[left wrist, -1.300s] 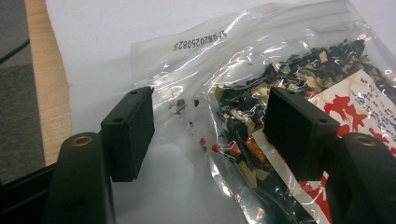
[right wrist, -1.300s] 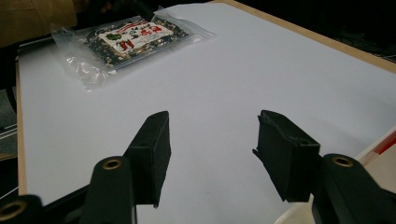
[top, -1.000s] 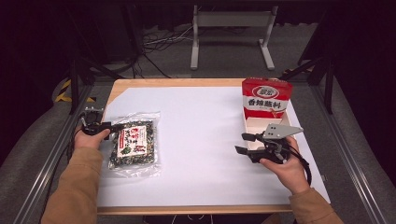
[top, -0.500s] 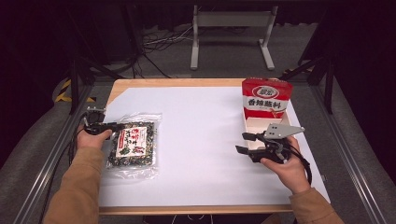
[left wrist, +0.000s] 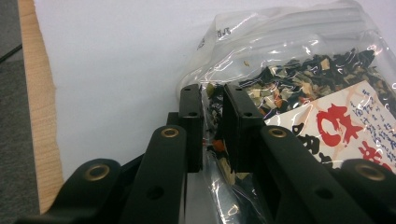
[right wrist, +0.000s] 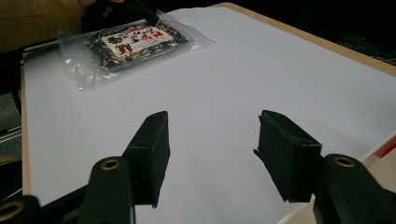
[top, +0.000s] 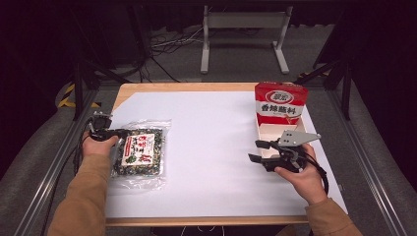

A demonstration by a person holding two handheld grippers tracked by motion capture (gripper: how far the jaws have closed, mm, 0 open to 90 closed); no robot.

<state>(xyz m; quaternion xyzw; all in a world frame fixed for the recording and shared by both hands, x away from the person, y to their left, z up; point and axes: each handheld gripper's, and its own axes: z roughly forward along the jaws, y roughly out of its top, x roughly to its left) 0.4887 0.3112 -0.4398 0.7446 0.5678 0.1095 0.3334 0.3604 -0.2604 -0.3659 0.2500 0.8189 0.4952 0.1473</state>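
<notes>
1. The clear plastic bag of dark dried mix with a white and red label (top: 139,156) lies flat on the left part of the white sheet covering the wooden table (top: 206,162), near the sheet's left edge.
2. The left gripper (top: 119,132) sits at the bag's upper left edge; its jaws have just been closing, and in the left gripper view its pads (left wrist: 191,116) pinch the bag's edge (left wrist: 212,135) between them.
3. The right gripper (top: 258,151) hovers over the right part of the sheet, well apart from the bag, its jaws standing apart with nothing between them; its own view shows bare sheet between the pads (right wrist: 154,149) and the bag (right wrist: 130,44) far off.
4. Just behind the right gripper stands a red and white open cardboard box with printed characters (top: 279,110), near the table's right edge.
</notes>
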